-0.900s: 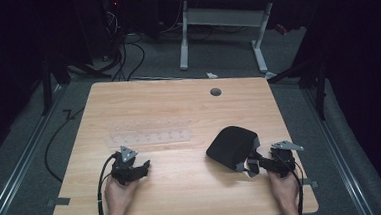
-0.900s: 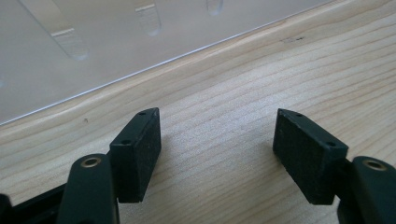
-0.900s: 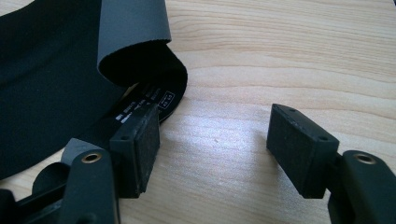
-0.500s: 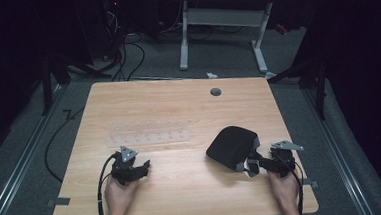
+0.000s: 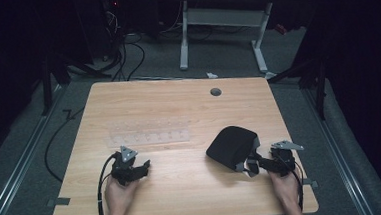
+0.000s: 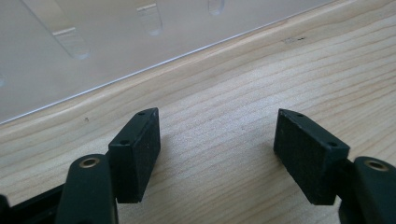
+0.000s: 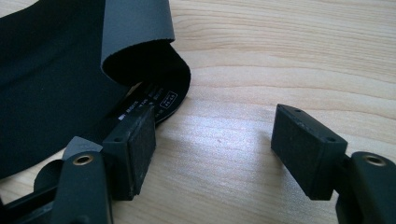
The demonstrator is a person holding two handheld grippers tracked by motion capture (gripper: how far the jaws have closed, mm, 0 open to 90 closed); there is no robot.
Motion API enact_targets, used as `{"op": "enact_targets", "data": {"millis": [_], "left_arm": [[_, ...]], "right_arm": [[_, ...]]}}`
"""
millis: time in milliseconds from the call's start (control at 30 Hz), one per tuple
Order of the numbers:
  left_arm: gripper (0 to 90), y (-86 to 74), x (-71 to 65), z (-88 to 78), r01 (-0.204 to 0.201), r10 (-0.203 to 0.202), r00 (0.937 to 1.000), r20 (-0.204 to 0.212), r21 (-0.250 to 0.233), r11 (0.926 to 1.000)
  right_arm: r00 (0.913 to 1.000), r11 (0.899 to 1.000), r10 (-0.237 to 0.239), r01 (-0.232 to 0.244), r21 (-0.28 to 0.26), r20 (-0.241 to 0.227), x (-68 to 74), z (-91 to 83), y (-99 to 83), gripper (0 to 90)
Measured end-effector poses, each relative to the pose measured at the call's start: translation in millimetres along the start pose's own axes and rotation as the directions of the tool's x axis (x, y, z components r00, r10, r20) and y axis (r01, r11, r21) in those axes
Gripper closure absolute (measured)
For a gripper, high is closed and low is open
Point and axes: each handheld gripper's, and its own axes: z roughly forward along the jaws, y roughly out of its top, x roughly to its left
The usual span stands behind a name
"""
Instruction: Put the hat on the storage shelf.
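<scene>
A black soft fabric item (image 5: 232,144) with a grey inner face lies on the wooden table (image 5: 178,108), right of the middle. In the right gripper view its curled edge (image 7: 135,32) and a small printed label sit just beyond the left jaw. My right gripper (image 5: 249,166) rests at the item's near right edge, open, with bare wood between its jaws (image 7: 215,121). My left gripper (image 5: 141,167) rests on the table at the near left, open (image 6: 219,126) over bare wood. A clear plastic rack (image 5: 147,135) lies just beyond it, its edge (image 6: 93,46) at the top.
A round grommet hole (image 5: 215,92) sits near the table's far edge. Cables (image 5: 125,51) and a white desk frame (image 5: 223,20) stand on the grey floor beyond. Dark surroundings on both sides. A person's hands (image 5: 119,197) hold the grippers from the near edge.
</scene>
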Motion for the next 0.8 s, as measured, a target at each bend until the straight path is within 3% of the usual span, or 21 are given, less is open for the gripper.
{"op": "enact_targets", "data": {"millis": [333,533,800], "left_arm": [[31.7,0.0,0.0,0.0,0.002,-0.002,1.0000,0.000,0.000,1.0000],[31.7,0.1,0.0,-0.1,0.003,-0.003,1.0000,0.001,0.001,1.0000],[31.7,0.1,0.0,0.0,0.003,-0.003,1.0000,0.001,0.001,1.0000]], "right_arm": [[0.9993,1.000,0.020,-0.021,-0.017,-0.033,-4.5,-7.1,-1.5,34.1],[0.9940,0.995,0.041,-0.050,-0.083,-0.101,-2.7,-20.3,0.9,33.4],[0.9854,0.994,0.038,-0.054,-0.097,-0.166,1.0,-21.0,10.8,29.7]]}}
